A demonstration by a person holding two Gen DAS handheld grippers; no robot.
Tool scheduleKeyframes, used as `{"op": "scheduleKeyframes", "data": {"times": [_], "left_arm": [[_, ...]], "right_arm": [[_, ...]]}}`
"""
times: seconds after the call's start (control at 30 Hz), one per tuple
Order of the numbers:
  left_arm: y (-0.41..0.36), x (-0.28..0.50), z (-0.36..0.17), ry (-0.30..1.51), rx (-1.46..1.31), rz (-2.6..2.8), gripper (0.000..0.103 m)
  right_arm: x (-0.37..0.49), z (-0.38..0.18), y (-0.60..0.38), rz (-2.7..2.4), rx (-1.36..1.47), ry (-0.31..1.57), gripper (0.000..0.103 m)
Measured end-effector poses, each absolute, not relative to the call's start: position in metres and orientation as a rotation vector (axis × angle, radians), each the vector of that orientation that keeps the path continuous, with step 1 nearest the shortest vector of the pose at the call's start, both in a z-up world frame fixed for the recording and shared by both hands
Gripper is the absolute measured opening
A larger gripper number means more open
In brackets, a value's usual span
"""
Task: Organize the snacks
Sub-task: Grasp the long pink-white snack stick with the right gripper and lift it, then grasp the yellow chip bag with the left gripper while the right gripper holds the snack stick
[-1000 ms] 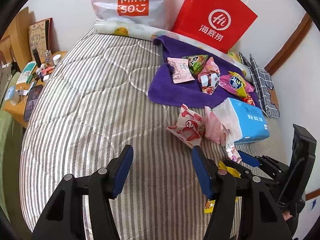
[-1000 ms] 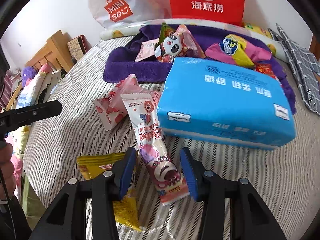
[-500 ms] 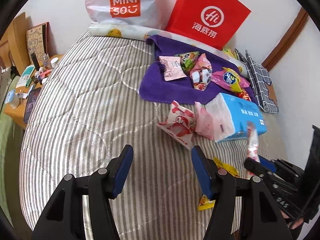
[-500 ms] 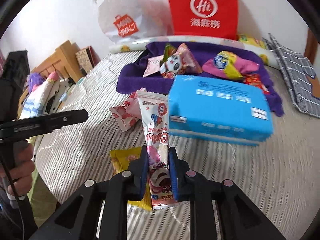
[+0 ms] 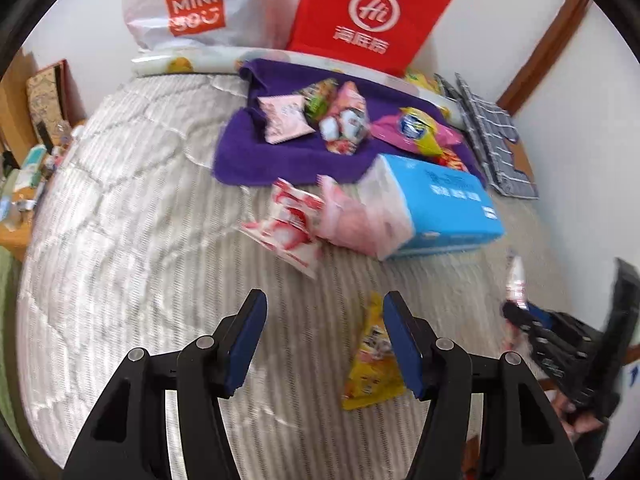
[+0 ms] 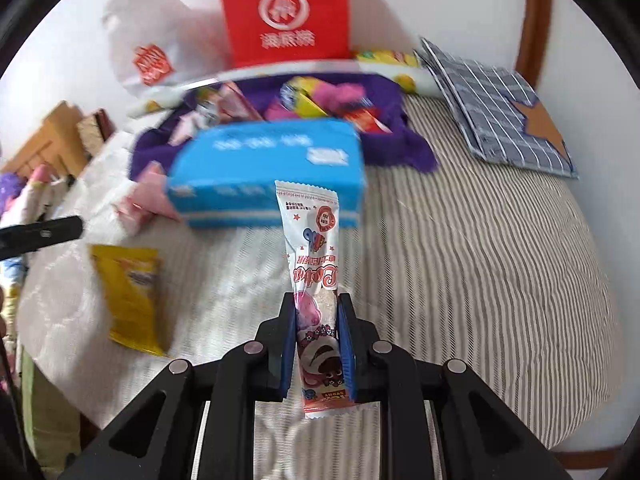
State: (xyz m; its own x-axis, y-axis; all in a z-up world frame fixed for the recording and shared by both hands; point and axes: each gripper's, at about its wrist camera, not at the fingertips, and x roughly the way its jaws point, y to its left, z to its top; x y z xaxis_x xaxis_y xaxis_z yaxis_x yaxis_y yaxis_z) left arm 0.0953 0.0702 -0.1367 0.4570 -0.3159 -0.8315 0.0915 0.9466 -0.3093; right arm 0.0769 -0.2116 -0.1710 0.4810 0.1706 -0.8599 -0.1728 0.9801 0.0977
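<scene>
My right gripper (image 6: 318, 312) is shut on a long pink-and-white snack packet (image 6: 314, 264), held upright above the striped bed (image 6: 460, 280); the same gripper (image 5: 516, 312) and packet (image 5: 515, 280) show at the right of the left wrist view. My left gripper (image 5: 324, 320) stands open over the bed with nothing between its fingers. A yellow snack packet (image 5: 370, 360) lies just beside its right finger, and appears again as the yellow packet (image 6: 128, 292). Red-and-white packets (image 5: 286, 224) lie by a blue tissue pack (image 5: 436, 208). Several snacks (image 5: 344, 124) rest on a purple towel (image 5: 240, 152).
A white shopping bag (image 5: 188, 8) and a red paper bag (image 5: 368, 16) lean on the wall behind the bed. A folded checked cloth (image 6: 492, 116) lies at the right. A cluttered wooden bedside table (image 5: 16, 200) stands at the left.
My right gripper closed on the long pink packet and lifted it off the bed, carrying it to the right. My left gripper shifted, so the yellow packet now lies by its right finger.
</scene>
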Motion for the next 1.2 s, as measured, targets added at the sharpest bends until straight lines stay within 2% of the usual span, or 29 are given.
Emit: {"op": "scheduleKeyframes", "data": {"times": [0.47,1.0,1.2], "left_arm": [[0.025,0.082,-0.144,1.108,-0.17,-0.334,0.061],[-0.003,0.082,-0.18,1.203,-0.076,-0.292,0.061],[-0.009,0.081,-0.179,1.188,-0.055,-0.305,0.047]], "right_arm": [[0.082,-0.2,-0.219,0.202,0.021,1.044,0.025],[0.076,-0.183,-0.226,0.193,-0.002,1.0,0.021],[0.077,-0.159,-0.23,0.184,0.014,0.96,0.021]]}}
